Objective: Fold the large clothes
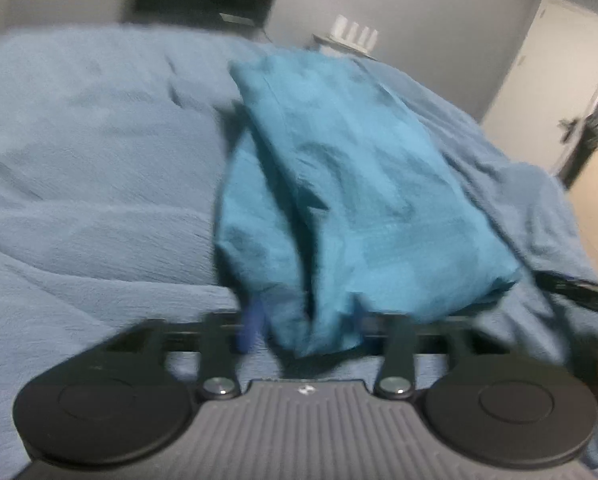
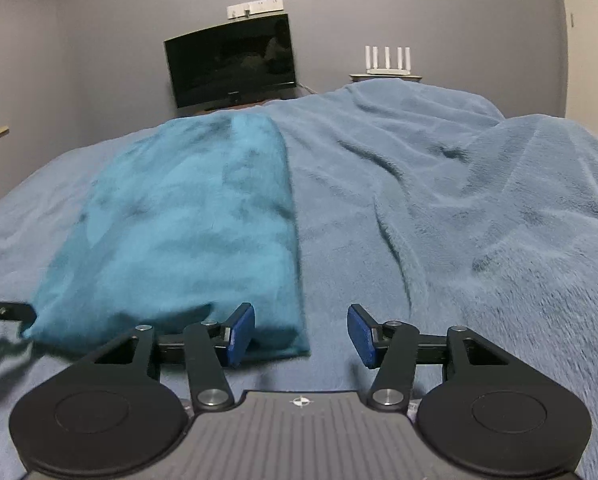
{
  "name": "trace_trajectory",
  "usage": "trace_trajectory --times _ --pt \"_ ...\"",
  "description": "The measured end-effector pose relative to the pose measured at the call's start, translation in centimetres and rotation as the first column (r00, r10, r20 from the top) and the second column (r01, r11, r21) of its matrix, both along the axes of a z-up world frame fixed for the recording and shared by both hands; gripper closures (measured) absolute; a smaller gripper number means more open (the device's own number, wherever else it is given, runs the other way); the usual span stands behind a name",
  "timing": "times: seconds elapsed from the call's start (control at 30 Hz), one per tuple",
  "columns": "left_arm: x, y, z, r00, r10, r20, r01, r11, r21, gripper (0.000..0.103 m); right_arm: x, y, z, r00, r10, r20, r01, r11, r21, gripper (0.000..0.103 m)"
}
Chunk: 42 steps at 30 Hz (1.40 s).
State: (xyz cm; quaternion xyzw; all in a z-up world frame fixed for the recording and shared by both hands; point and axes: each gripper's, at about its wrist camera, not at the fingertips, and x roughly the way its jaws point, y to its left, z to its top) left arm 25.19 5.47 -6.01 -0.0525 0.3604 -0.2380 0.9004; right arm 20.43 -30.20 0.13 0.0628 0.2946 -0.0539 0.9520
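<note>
Right gripper (image 2: 301, 334) gapes empty — folded teal garment (image 2: 187, 216) just left; left gripper (image 1: 305, 330) open.

Both wrist views low over bed (image 2: 439, 200), sharing teal garment (image 1: 359, 184).

A teal garment (image 2: 187, 232), folded into a long narrow strip, lies flat on the blue blanket (image 2: 439, 208)

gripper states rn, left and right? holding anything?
Left gripper: open, near end of the folded teal fabric garment lies between its jaws, not gripped.
Right gripper: open, holding nothing.
</note>
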Motion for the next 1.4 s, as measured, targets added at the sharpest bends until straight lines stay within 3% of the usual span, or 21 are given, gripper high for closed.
trace_trajectory --times 0.1,0.17,0.2,0.27,0.37,0.4,0.53,0.63,0.8,0.97,1.4 --pt "-2.9 -0.3 1.6 0.992 0.035 0.121 -0.043 0.997 0.065 0.018 -2.2 0.7 0.7 0.999 0.031 0.01 -0.031 1.0 0.002 0.046" --pt "-4.8 -0.2 2.4 0.985 0.06 0.162 -0.068 0.997 0.047 0.011 -3.7 1.1 1.1 0.999 0.044 0.004 -0.044 0.999 0.013 0.045" --pt "-5.7 0.1 2.8 0.982 0.083 0.17 -0.088 0.996 0.019 0.005 -4.3 1.3 1.2 0.999 0.053 -0.001 -0.053 0.998 0.022 0.044" --pt "-7.6 0.5 3.2 0.978 0.138 0.154 -0.131 0.99 -0.057 0.004 -5.8 1.8 1.3 0.997 0.074 -0.012 -0.074 0.997 0.035 0.039" --pt "-10.0 0.4 3.1 0.975 0.19 0.115 -0.179 0.978 -0.105 0.001 -7.5 2.9 1.4 0.993 0.114 -0.015 -0.114 0.993 0.025 0.019" --pt "-10.7 -0.2 3.1 0.972 0.192 0.132 -0.184 0.98 -0.074 0.001 -7.8 3.4 1.4 0.992 0.125 -0.013 -0.125 0.992 0.005 0.011" --pt "-11.5 -3.7 2.0 0.974 0.133 0.181 -0.161 0.976 0.147 0.001 -7.9 4.9 0.8 0.988 0.152 -0.016 -0.152 0.987 -0.054 0.001" --pt "-11.2 -5.5 0.1 0.981 0.085 0.173 -0.124 0.965 0.23 0.001 -7.3 5.7 -0.5 0.987 0.16 -0.032 -0.162 0.984 -0.077 0.0" --pt "-10.6 -7.0 -1.8 0.989 0.015 0.149 -0.056 0.96 0.274 0.001 -6.2 6.2 -1.9 0.987 0.16 -0.034 -0.163 0.98 -0.113 0.0" --pt "-10.9 -7.3 -1.7 0.982 -0.005 0.187 -0.048 0.96 0.277 0.001 -5.8 6.0 -2.3 0.985 0.168 -0.036 -0.171 0.979 -0.107 0.0" --pt "-10.6 -6.8 -1.5 0.982 0.006 0.187 -0.055 0.965 0.255 0.001 -5.5 5.4 -2.4 0.985 0.166 -0.035 -0.169 0.981 -0.097 0.0"
